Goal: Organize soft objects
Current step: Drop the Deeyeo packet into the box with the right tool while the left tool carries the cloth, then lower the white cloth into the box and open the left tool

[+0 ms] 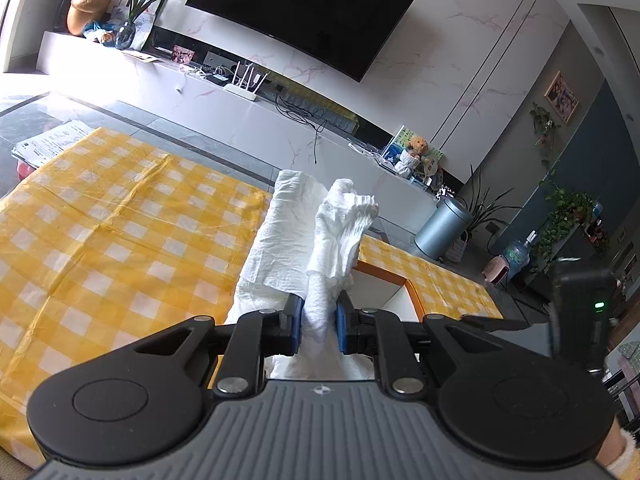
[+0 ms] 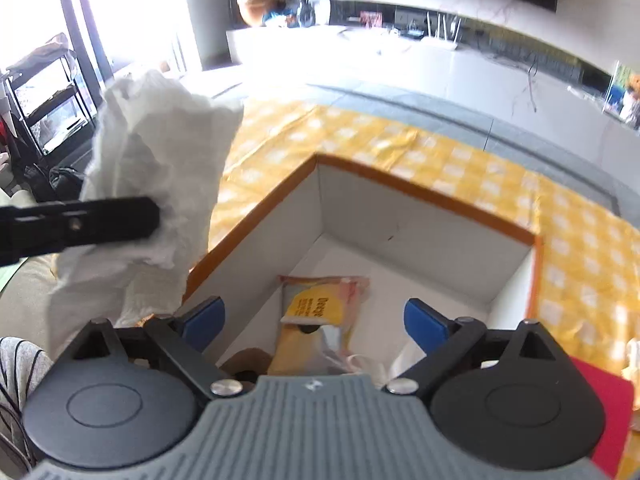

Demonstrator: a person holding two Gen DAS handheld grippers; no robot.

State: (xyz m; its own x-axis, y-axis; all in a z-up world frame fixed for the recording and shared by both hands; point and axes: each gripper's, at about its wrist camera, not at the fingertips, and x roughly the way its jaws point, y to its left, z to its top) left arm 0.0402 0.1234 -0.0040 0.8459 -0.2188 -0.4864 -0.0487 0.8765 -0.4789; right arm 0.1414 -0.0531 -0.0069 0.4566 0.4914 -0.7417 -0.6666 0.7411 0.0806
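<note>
Hand-held gripper on the left (image 1: 318, 322) is pinching a wad of white cloth (image 1: 340, 232) between its blue pads, with the crumpled top sticking up past the fingers and the rest draping down toward the yellow checked worktop (image 1: 100, 220). The right hand-held gripper (image 2: 314, 316) is spread wide with nothing between the pads, hovering right over the open box (image 2: 420, 216) with the orange rim. Inside the box there's already a yellow packet (image 2: 316, 304) lying on the floor of it, so my read is that one soft item is in and the cloth is the next to go. In the right wrist view the cloth hangs just beside the box's left rim, not over the opening yet. Next move probably means carrying the cloth across that orange edge and lowering it before letting go, since the loose tail could snag or flop over the rim. The right side should clear out of the way first, or the two are going to crowd each other over the opening. Plenty of bare floor in the far half of the box, and the worktop beyond the cloth looks open too. Near the right edge there's something red (image 2: 600, 400), can't tell what.
</note>
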